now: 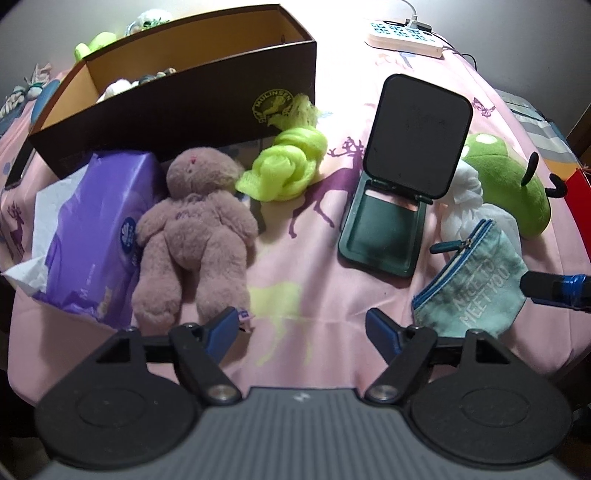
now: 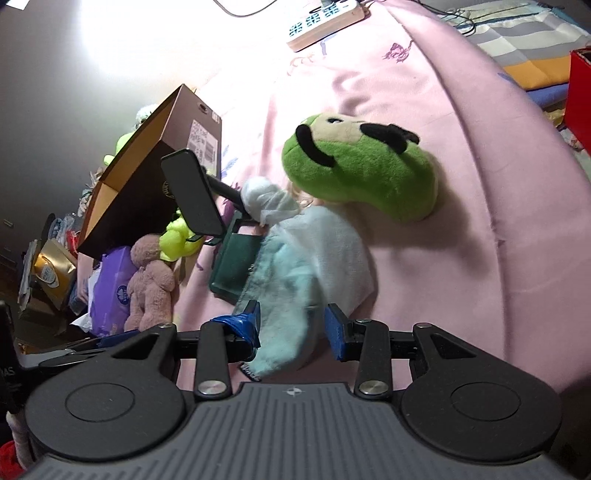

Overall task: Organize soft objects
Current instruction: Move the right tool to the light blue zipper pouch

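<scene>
My left gripper (image 1: pixel 303 328) is open over the pink blanket (image 1: pixel 314 258), with nothing between its fingers. A pink teddy bear (image 1: pixel 192 229) lies just ahead of the left finger, and its foot is close to the pad. Behind it are a knotted lime-green cloth (image 1: pixel 284 166) and an open brown box (image 1: pixel 184 92) holding several soft items. My right gripper (image 2: pixel 295 328) is shut on a light blue zip pouch (image 2: pixel 288 288), which hangs tilted at the right in the left wrist view (image 1: pixel 476 284). A green plush (image 2: pixel 362 173) and a white cloth (image 2: pixel 332 258) lie beyond it.
A purple tissue pack (image 1: pixel 96 229) lies left of the teddy. A dark folding stand (image 1: pixel 406 184) is propped open mid-blanket. A power strip (image 1: pixel 402 35) sits at the far edge and a red box (image 1: pixel 578 192) at the right. More plush toys lie behind the brown box.
</scene>
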Available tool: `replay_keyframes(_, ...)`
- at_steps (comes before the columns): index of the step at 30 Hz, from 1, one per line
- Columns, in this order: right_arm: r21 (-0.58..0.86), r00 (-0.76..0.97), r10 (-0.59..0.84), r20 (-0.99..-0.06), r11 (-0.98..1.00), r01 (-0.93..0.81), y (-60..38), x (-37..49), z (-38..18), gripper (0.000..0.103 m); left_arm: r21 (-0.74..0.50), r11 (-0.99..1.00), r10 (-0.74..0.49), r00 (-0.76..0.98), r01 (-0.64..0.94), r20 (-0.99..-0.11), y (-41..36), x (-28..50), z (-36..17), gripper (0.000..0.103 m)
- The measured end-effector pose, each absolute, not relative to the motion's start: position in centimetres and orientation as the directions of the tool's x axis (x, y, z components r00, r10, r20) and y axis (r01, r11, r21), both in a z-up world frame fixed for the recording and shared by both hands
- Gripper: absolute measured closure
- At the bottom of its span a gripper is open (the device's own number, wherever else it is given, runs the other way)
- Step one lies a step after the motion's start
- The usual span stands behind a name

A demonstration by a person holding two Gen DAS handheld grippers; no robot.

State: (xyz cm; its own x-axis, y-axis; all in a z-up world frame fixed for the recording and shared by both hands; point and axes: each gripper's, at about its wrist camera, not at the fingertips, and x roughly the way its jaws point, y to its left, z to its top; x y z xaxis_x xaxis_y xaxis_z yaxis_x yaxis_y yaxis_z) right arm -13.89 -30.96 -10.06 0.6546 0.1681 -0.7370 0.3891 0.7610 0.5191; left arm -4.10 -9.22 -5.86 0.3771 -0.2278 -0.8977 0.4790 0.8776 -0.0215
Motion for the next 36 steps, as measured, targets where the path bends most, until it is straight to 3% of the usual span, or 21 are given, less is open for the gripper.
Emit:
replay_keyframes(4,0.532,0.637,0.182,-0.749,0.738,0.415,-31.7,-13.6,-11.4,0.08,-0.023,0.873,-0.229,0.367,0.487,-0.901,-9.5,-4.2,-6.1,0.025)
replay_keyframes(16,0.579,0.653,0.331,-0.681,0.789,0.204,-27.9,-10.9,-11.0,0.083,-0.01,0.875,-0.214,0.368,0.483,-0.905,-9.3,-4.4,-6.3,0.025)
replay_keyframes(30,0.425,0.585,0.199,-0.786,0.861,0.279,-28.1,-11.0,-11.1,0.083,-0.025,0.889,-0.216,0.369,0.458,-0.904,-8.2,-4.0,-6.4,0.025)
replay_keyframes(32,0.433,0.603,0.196,-0.773,0.858,0.276,-28.0,-11.0,-11.4,0.084,-0.025,0.882,-0.221,0.367,0.471,-0.904,-8.6,-4.0,-6.5,0.025)
replay_keyframes(36,0.434,0.627,0.191,-0.755,0.863,0.26,-27.8,-11.0,-11.3,0.103,-0.008,0.869,-0.22,0.372,0.494,-0.902,-9.2,-4.1,-6.4,0.025)
